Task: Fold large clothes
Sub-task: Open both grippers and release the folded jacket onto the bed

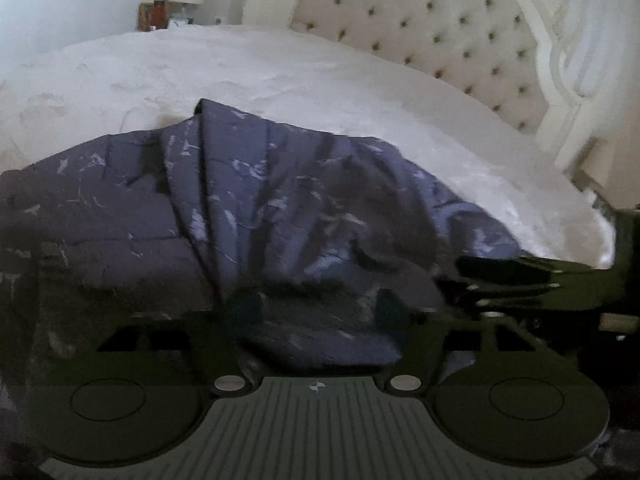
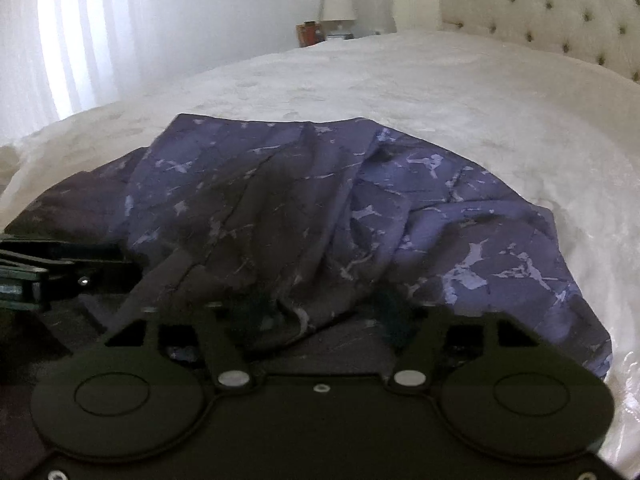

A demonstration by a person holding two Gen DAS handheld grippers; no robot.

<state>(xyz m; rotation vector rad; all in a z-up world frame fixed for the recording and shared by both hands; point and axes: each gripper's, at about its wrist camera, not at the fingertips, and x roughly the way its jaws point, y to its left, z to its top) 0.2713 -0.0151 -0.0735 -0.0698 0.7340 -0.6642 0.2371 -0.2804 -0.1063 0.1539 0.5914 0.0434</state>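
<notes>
Left gripper (image 1: pixel 316 308) and right gripper (image 2: pixel 320 308) sit low in frame, jaws part-open with rumpled cloth bunched between; a firm grip cannot be confirmed. Purple garment (image 2: pixel 360 208) lies mid-frame on white bed (image 2: pixel 440 88), creased. Folding looks barely begun.

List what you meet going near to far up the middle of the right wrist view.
Right tool → purple patterned garment → white bedspread → nightstand clutter with lamp against the far wall.
</notes>
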